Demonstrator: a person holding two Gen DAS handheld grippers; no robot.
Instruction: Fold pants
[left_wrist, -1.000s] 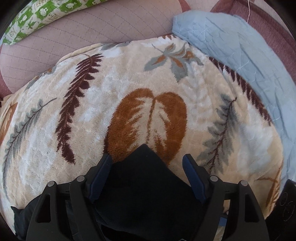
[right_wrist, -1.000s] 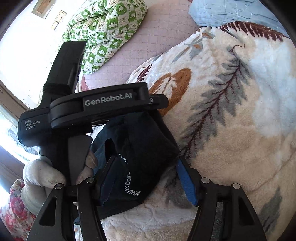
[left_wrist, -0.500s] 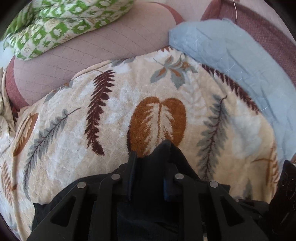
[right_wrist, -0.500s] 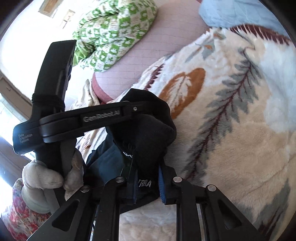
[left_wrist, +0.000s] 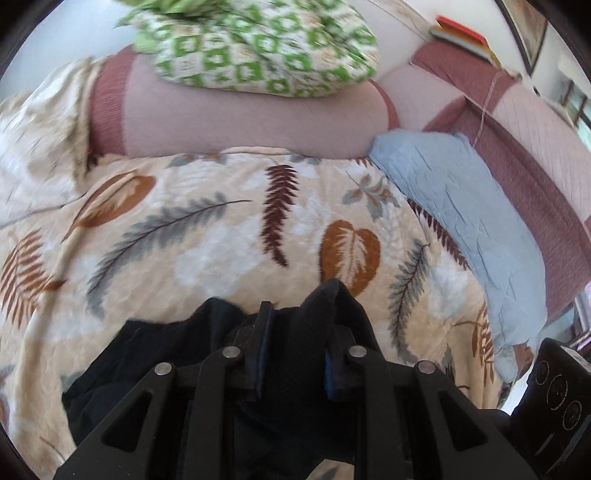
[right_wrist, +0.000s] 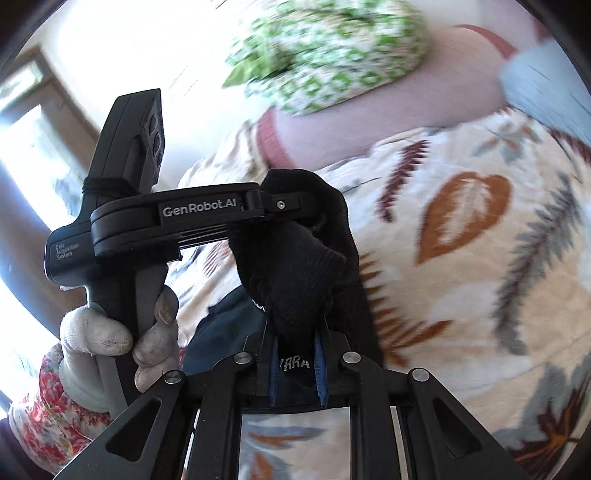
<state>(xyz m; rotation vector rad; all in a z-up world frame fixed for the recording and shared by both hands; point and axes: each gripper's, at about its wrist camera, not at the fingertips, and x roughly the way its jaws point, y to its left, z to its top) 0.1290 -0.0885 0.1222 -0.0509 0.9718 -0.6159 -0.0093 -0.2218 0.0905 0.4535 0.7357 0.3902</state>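
Leafy blanket (left_wrist: 207, 258) lies open toward a pink cushion (left_wrist: 240, 122). Both the left gripper (left_wrist: 295, 332) and right gripper (right_wrist: 295, 354) clench the dark pants (right_wrist: 295, 273), seemingly lifted.

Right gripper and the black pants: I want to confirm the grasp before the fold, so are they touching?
Touching. The right wrist view shows the right gripper with its blue pads closed on a bunched fold of the black pants, no gap showing.

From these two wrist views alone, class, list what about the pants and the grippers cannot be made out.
- Black pants: full shape and fold lines, left wrist view; the left gripper covers them and the bottom edge cuts them off.
- White lettering: right wrist view; only a few letters show between the right gripper fingers.
- Green patterned bedding: motion blurred.
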